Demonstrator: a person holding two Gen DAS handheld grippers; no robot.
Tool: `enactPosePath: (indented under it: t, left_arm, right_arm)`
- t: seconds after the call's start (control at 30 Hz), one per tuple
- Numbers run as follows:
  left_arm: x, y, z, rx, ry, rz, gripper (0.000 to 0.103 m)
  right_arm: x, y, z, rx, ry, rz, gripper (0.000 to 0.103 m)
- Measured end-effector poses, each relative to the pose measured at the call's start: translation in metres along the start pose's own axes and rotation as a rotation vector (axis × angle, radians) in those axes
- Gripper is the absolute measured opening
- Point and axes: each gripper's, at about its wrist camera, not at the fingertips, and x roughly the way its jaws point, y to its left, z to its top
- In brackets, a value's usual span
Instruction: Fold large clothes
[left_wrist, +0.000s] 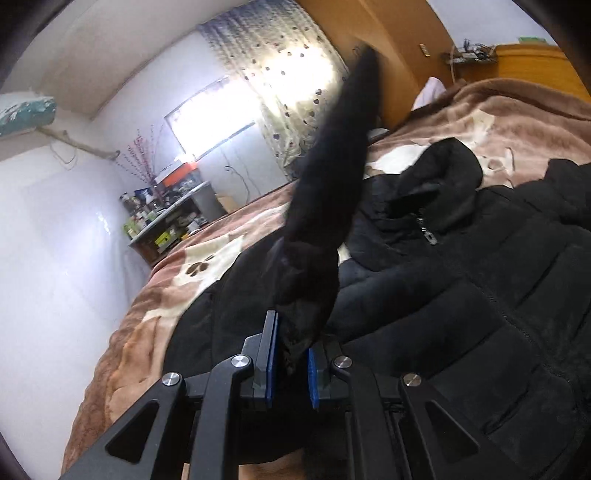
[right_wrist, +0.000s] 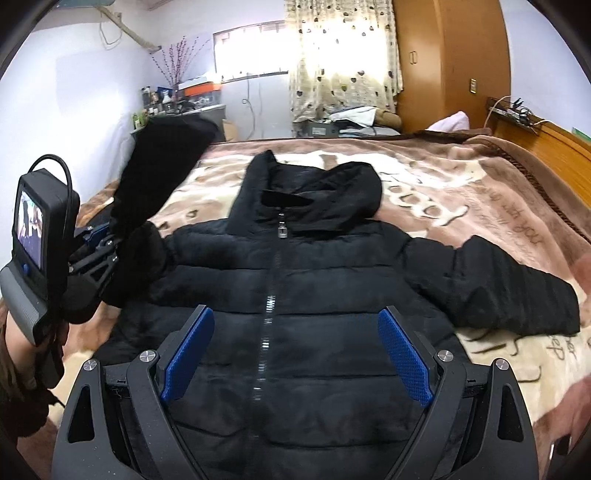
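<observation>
A black hooded puffer jacket lies front up on the bed, zipped, hood at the far end; it also shows in the left wrist view. My left gripper is shut on the jacket's left sleeve and holds it lifted, the sleeve blurred and sticking up. In the right wrist view the left gripper sits at the left with the raised sleeve. My right gripper is open and empty above the jacket's lower front, straddling the zipper. The other sleeve lies flat to the right.
A brown and cream blanket covers the bed. A wooden headboard is at the right and a wardrobe behind it. A cluttered shelf stands by the far wall under the window.
</observation>
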Motion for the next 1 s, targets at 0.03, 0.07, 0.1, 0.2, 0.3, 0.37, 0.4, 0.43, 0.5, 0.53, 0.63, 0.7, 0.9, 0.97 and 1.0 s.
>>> enactPosePath:
  t: [0.03, 0.07, 0.1, 0.2, 0.3, 0.37, 0.4, 0.43, 0.5, 0.53, 0.63, 0.7, 0.9, 0.97, 1.0]
  left_arm:
    - [0.002, -0.009, 0.0, 0.027, 0.009, -0.012, 0.013]
    - [0.004, -0.015, -0.001, 0.048, 0.011, -0.021, 0.013]
    - [0.007, -0.023, -0.001, 0.071, 0.024, -0.025, 0.013]
    - [0.012, -0.038, -0.007, 0.109, 0.069, -0.054, 0.014]
    - [0.015, -0.053, -0.017, 0.206, 0.1, -0.083, 0.017]
    - [0.013, -0.052, -0.025, 0.228, 0.126, -0.139, 0.019]
    - [0.01, -0.05, -0.029, 0.232, 0.14, -0.187, 0.02]
    - [0.007, -0.044, -0.029, 0.221, 0.143, -0.215, 0.021]
    - [-0.001, -0.03, -0.033, 0.184, 0.133, -0.266, 0.026]
    - [-0.007, -0.02, -0.035, 0.155, 0.135, -0.304, 0.033]
    - [-0.018, 0.011, -0.036, 0.045, 0.151, -0.388, 0.049]
    - [-0.025, 0.028, -0.038, -0.002, 0.142, -0.406, 0.07]
    - [-0.043, 0.069, -0.048, -0.101, 0.211, -0.449, 0.078]
    - [-0.045, 0.09, -0.047, -0.191, 0.225, -0.451, 0.078]
    - [-0.045, 0.101, -0.046, -0.236, 0.228, -0.442, 0.078]
  right_arm:
    - [0.002, -0.005, -0.001, 0.011, 0.005, -0.001, 0.09]
    - [0.005, -0.01, -0.002, 0.026, 0.014, 0.007, 0.09]
    - [0.01, -0.016, -0.003, 0.043, 0.028, 0.016, 0.09]
    - [0.022, -0.025, -0.005, 0.054, 0.051, 0.007, 0.09]
    - [0.038, -0.034, -0.002, 0.085, 0.088, 0.069, 0.09]
    - [0.05, -0.038, 0.002, 0.121, 0.109, 0.133, 0.09]
    - [0.06, -0.039, 0.003, 0.14, 0.127, 0.182, 0.09]
    - [0.069, -0.039, 0.006, 0.151, 0.147, 0.21, 0.09]
    - [0.084, -0.036, 0.01, 0.158, 0.164, 0.262, 0.09]
    - [0.096, -0.034, 0.011, 0.165, 0.195, 0.3, 0.09]
    - [0.128, -0.023, 0.01, 0.18, 0.265, 0.318, 0.09]
    - [0.144, -0.017, 0.009, 0.212, 0.291, 0.359, 0.09]
    - [0.183, 0.013, 0.006, 0.3, 0.369, 0.445, 0.09]
    - [0.192, 0.022, 0.009, 0.293, 0.371, 0.409, 0.09]
    - [0.199, 0.026, 0.012, 0.285, 0.386, 0.373, 0.09]
